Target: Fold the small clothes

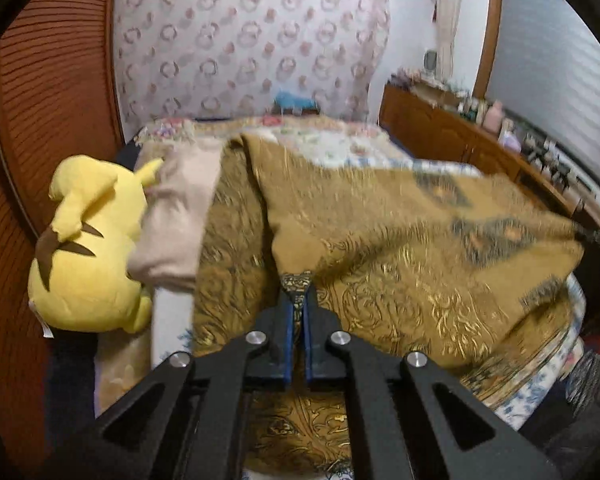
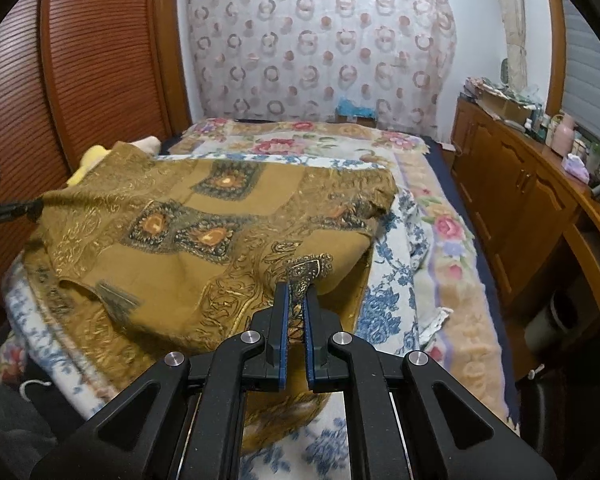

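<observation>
With both tongs, left (image 1: 298,300) and right (image 2: 297,300), clamped on near-edge corners of the cloth (image 2: 204,236), it hung lifted over the bed (image 2: 452,240), long axis spanning between them, bulk lying ahead, neither hand nearer.

A bedroom in a private home: a bed (image 2: 440,216) spread with a floral blanket (image 2: 300,144) fills the middle of the room, a yellow plush toy (image 1: 88,248) lying at its edge. A sheer curtain (image 2: 320,40) printed with pink rings hangs behind the bed, reddish louvred wardrobe doors (image 2: 100,60) line one side, and a long wooden cabinet (image 2: 512,184) crowded with bottles and toiletries runs beneath a window blind (image 1: 556,60) on the other.
</observation>
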Demonstrator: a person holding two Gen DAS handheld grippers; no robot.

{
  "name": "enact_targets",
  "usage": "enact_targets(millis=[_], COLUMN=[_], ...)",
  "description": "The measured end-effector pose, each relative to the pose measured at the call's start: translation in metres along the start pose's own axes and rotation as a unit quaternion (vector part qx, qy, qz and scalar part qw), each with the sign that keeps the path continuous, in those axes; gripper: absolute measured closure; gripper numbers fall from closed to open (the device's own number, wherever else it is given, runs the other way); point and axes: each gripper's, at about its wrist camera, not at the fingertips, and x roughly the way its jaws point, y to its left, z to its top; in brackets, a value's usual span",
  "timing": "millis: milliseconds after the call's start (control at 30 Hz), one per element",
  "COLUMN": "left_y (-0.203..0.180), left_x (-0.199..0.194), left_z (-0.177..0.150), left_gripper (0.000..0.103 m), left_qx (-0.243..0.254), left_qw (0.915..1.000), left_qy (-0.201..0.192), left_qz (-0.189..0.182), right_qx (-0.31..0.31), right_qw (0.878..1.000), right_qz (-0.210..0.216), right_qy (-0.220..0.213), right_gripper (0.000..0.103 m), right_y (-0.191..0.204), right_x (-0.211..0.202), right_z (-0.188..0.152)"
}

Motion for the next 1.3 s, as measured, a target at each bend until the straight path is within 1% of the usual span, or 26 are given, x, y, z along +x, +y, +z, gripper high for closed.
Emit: enact_targets(millis=[100,167,267,333,367,400,433,467,500,533,567,600,667,733,867,1033,1167,1300], left_y=[0.01,0.015,0.015,0.01,0.008,0.006,0.004,0.003,0.003,0.002,0.001,0.002,0.005,0.013,0.022,0.023,0.023,0.024], left_x=[-0.014,-0.017,-0.013,-0.006,-0.003,0.0,0.003,0.004,0.005,0.004,0.003,0.003,0.005,0.012,0.024,0.028,0.029,0.029], left_z=[0.004,-0.002,-0.017,-0.03,-0.036,-0.041,-0.046,-0.049,-0.052,-0.054,-0.055,-0.056,-0.057,-0.059,-0.066,-0.069,-0.07,-0.072], left_gripper=[0.101,0.101,0.101,0.101,0.1,0.099,0.097,0.092,0.087,0.076,0.071,0.07,0.067,0.066,0.064,0.063,0.063,0.06], left_qx=[-0.006,-0.013,-0.007,-0.002,-0.001,0.001,0.006,0.009,0.011,0.011,0.009,0.006,0.001,-0.005,-0.019,-0.024,-0.027,-0.027], left_qw=[0.9999,0.9998,0.9993,0.9986,0.9981,0.9977,0.9972,0.9968,0.9965,0.9965,0.9965,0.9964,0.9957,0.9942,0.9929,0.9924,0.9925,0.9924], left_qy=[-0.003,0.004,0.027,0.046,0.055,0.061,0.065,0.068,0.07,0.069,0.066,0.064,0.067,0.074,0.091,0.093,0.09,0.089], left_qz=[0.01,0.014,0.023,0.027,0.027,0.03,0.035,0.04,0.045,0.047,0.051,0.054,0.065,0.079,0.075,0.078,0.078,0.08], right_qx=[-0.001,-0.001,-0.004,-0.006,-0.007,-0.006,-0.004,-0.007,-0.008,-0.01,-0.012,-0.014,-0.021,-0.024,-0.026,-0.029,-0.037,-0.03], right_qw=[1.0,0.999,0.999,0.999,0.999,0.999,0.999,0.999,0.999,1.0,1.0,1.0,1.0,1.0,0.999,0.998,0.997,0.998], right_qz=[0.023,0.034,0.038,0.032,0.024,0.022,0.02,0.013,0.005,0.002,0.0,0.0,0.005,0.009,0.018,0.012,-0.007,-0.014], right_qy=[0.011,0.02,0.036,0.042,0.043,0.043,0.042,0.039,0.033,0.027,0.021,0.017,0.011,0.012,0.03,0.047,0.063,0.045], right_gripper=[0.1,0.1,0.099,0.099,0.096,0.096,0.092,0.079,0.07,0.053,0.041,0.039,0.038,0.038,0.038,0.038,0.038,0.034], right_y=[0.008,0.015,0.024,0.028,0.029,0.029,0.028,0.029,0.029,0.029,0.031,0.032,0.039,0.044,0.055,0.06,0.062,0.062], right_x=[-0.012,-0.018,-0.018,-0.015,-0.013,-0.012,-0.011,-0.01,-0.01,-0.009,-0.008,-0.008,-0.002,0.007,0.036,0.056,0.068,0.068], right_z=[-0.002,-0.009,-0.022,-0.029,-0.031,-0.031,-0.031,-0.029,-0.027,-0.024,-0.022,-0.021,-0.02,-0.02,-0.026,-0.035,-0.046,-0.054])
